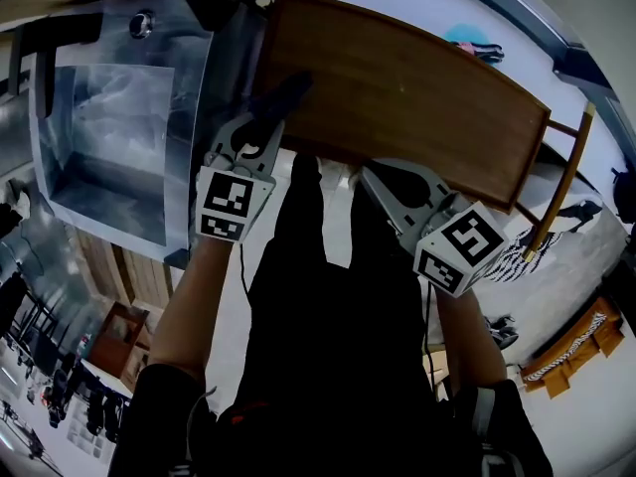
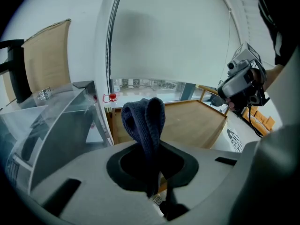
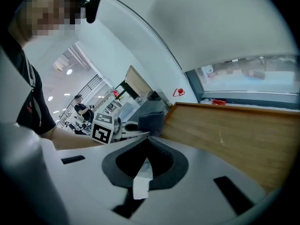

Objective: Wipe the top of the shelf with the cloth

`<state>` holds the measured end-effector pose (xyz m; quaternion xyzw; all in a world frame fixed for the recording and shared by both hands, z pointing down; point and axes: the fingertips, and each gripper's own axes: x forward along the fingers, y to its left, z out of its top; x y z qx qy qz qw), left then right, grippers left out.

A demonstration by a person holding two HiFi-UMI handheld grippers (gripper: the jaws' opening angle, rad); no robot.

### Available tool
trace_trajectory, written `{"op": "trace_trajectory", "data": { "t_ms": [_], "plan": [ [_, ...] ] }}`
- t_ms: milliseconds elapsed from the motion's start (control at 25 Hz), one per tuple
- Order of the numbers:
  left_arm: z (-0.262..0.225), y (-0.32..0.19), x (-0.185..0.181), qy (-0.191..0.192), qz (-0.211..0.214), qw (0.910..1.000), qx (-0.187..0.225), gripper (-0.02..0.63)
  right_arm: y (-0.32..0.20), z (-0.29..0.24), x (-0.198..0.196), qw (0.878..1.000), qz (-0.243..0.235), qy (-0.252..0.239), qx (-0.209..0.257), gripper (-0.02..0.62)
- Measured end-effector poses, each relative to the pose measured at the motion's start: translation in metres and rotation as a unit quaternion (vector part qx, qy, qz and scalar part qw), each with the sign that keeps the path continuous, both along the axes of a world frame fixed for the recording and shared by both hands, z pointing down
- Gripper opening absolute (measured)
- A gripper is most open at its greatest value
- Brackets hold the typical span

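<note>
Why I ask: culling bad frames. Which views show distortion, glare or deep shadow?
Head view: strong fisheye, the shelf top bows, dark clothing loses detail. Left gripper view: cloth sharp, black vignetted corners. Right gripper view: same vignette.

A stainless steel sink [image 1: 189, 137] fills the left of the head view, with a round metal fitting [image 1: 141, 24] on its far rim. On the white floor at the right lie a black-and-white striped item [image 1: 512, 258] and a wooden tray [image 1: 596, 341] holding a white rope [image 1: 561, 356]. In the left gripper view a tan panel [image 2: 47, 55] stands beside a black post [image 2: 16, 71], and a small red tag [image 2: 111, 97] hangs by a white pillar [image 2: 101, 55]. The right gripper view shows a window strip [image 3: 253, 78] and a distant person in dark clothes [image 3: 80, 109].
</note>
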<state>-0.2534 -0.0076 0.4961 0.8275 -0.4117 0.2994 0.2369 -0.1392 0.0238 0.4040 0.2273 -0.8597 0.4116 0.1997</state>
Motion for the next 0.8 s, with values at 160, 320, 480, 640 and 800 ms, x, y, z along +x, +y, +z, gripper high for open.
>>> {"op": "trace_trajectory", "data": {
  "t_ms": [160, 320, 480, 640, 800],
  "plan": [
    [0.017, 0.01, 0.01, -0.001, 0.014, 0.9998, -0.015, 0.054, 0.005, 0.008, 0.004, 1.0, 0.003, 0.004, -0.006, 0.005],
    [0.032, 0.019, 0.021, 0.0, 0.024, 0.9992, -0.031, 0.054, 0.01, 0.015, 0.014, 1.0, 0.011, 0.007, -0.013, 0.005],
    [0.043, 0.024, 0.032, -0.004, 0.033, 0.9985, -0.043, 0.054, 0.011, 0.017, 0.026, 1.0, 0.019, 0.007, -0.014, 0.005],
    [0.048, 0.026, 0.045, -0.004, 0.042, 0.9978, -0.051, 0.054, 0.014, 0.02, 0.04, 0.999, 0.029, 0.007, -0.017, 0.005],
    [0.052, 0.027, 0.059, -0.007, 0.055, 0.9969, -0.056, 0.054, 0.016, 0.022, 0.053, 0.999, 0.04, 0.005, -0.018, 0.005]
  ]
}}
